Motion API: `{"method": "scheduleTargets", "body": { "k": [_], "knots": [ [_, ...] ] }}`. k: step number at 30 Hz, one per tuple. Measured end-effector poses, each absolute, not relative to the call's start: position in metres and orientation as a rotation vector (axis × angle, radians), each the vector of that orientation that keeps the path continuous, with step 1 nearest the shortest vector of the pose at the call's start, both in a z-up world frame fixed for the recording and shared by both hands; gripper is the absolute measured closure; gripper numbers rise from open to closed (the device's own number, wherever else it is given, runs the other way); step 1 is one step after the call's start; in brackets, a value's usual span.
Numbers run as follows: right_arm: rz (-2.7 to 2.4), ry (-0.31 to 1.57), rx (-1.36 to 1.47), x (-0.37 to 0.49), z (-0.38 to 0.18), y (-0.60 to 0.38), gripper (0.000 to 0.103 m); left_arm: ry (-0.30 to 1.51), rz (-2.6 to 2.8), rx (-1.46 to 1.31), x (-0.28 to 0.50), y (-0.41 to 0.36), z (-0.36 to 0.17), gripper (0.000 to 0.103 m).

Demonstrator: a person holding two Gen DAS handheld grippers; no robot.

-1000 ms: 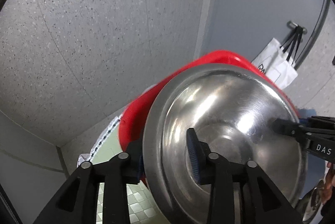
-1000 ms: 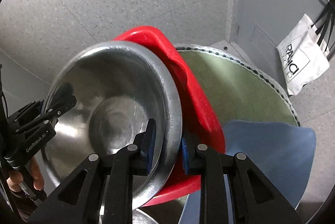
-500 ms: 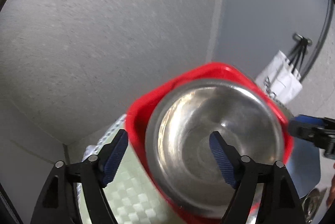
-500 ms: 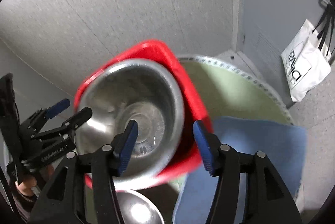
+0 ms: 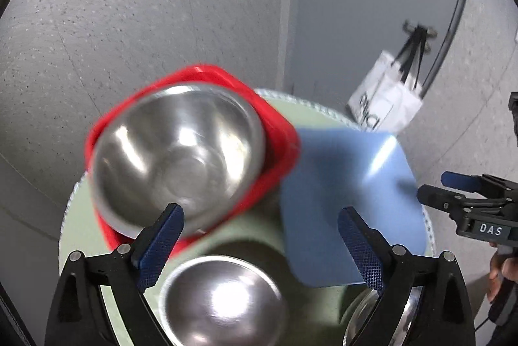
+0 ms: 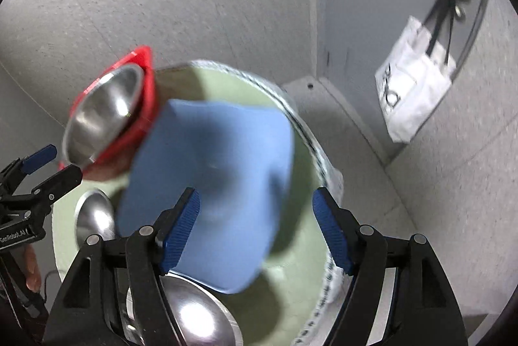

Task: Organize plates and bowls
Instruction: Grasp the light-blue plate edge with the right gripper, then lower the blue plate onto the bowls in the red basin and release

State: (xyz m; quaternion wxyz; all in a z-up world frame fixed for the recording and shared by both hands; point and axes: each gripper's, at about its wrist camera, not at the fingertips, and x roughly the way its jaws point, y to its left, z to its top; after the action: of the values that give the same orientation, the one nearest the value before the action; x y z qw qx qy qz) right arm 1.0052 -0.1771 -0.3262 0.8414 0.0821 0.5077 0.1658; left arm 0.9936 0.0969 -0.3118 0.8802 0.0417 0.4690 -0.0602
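Though nested in tray [image 5: 278, 132], bowl [image 5: 176, 151]

Both grippers released the steel bowl [image 5: 176, 148]; fingers opened, withdrawn.

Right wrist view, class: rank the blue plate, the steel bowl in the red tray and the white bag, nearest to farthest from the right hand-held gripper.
1. Blue plate, just ahead of the right hand-held gripper.
2. Steel bowl, upper left, in the red tray.
3. White bag, hanging far right.

Plain indoor room, kind uncertain. Speckled grey floor [image 5: 145, 6], grey wall [image 5: 356, 6], white tote bag [image 6: 411, 93] hanging; round green-clothed table [image 6: 291, 265].
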Motion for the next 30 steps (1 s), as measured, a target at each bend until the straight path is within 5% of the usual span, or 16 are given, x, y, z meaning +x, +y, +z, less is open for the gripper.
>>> {"method": "scheduleTargets", "body": {
  "k": [8, 11, 13, 18, 22, 30],
  "knots": [
    [0.457, 1.168, 0.271, 1.005, -0.382, -0.188, 0.032, 1.045, -0.035, 0.198, 1.004, 0.056, -0.35, 0.008],
    [0.493, 1.184, 0.308, 1.006, -0.393, -0.187, 0.046, 1.05, -0.016, 0.258, 1.007, 0.038, -0.357, 0.007],
    [0.513, 1.188, 0.339, 1.006, -0.399, -0.189, 0.068, 1.067, -0.028, 0.273, 1.009, 0.026, -0.363, 0.02],
    [0.587, 1.186, 0.426, 1.007, -0.407, -0.2, 0.087, 1.127, -0.059, 0.21, 1.022, 0.016, -0.378, 0.03],
    [0.61, 1.187, 0.492, 1.008, -0.413, -0.207, 0.088, 1.177, -0.13, 0.127, 1.035, 0.016, -0.387, 0.077],
    [0.575, 1.118, 0.473, 1.001, -0.387, -0.211, 0.092, 1.081, -0.208, 0.079, 1.041, 0.007, -0.362, 0.085]
  ]
}}
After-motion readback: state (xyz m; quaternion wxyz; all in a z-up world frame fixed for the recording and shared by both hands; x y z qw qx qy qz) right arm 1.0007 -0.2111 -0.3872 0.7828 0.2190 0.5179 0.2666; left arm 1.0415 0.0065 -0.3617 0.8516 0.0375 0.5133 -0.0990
